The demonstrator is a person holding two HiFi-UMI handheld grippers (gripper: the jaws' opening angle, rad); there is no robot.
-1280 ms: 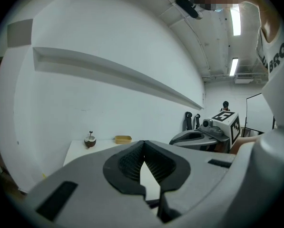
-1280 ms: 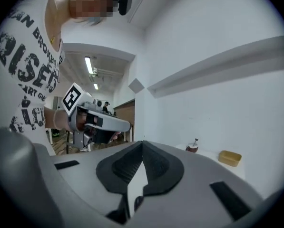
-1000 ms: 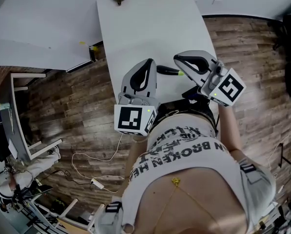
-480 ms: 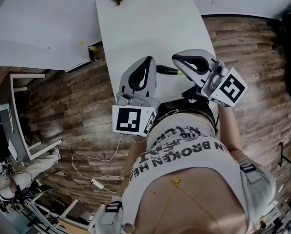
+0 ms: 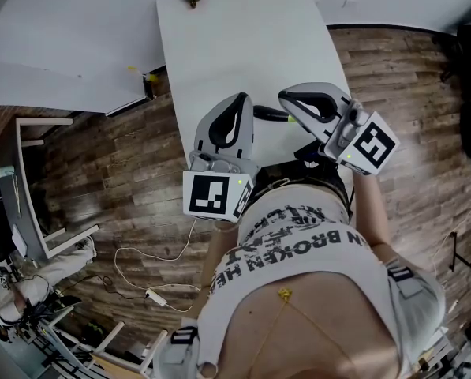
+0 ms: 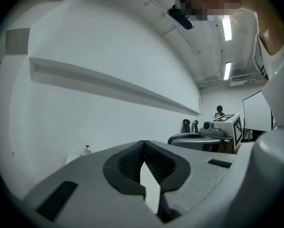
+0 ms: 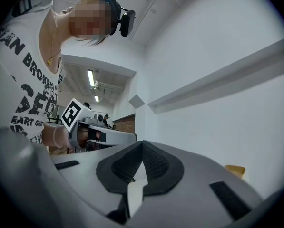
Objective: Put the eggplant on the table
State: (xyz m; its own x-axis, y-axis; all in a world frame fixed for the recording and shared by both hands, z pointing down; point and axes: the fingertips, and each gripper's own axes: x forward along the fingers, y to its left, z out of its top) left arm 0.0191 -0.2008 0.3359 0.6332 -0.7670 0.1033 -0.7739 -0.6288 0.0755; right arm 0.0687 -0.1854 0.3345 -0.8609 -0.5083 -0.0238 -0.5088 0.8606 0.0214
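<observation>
The eggplant appears to lie on the white table, close to the near end where I stand. It is a dark, long body, and its long axis runs across the table, from left to right in the head view, with the green end toward my right side. It sits between my two grippers and lower than their tips; the dark end goes out of sight behind the left one.

My left gripper points away from me along the table, just beside the dark end. My right gripper is turned inward, and its tips hang just above the green end, so I judge the right one is nearer. Neither gripper view shows the eggplant, only the wall and the other gripper.

Both grippers are pressed together and pinch nothing: the left jaws meet at the tips, and the right jaws the same.

If I must take it, the jaws must first spread and come down across the long axis, not along it.
</observation>
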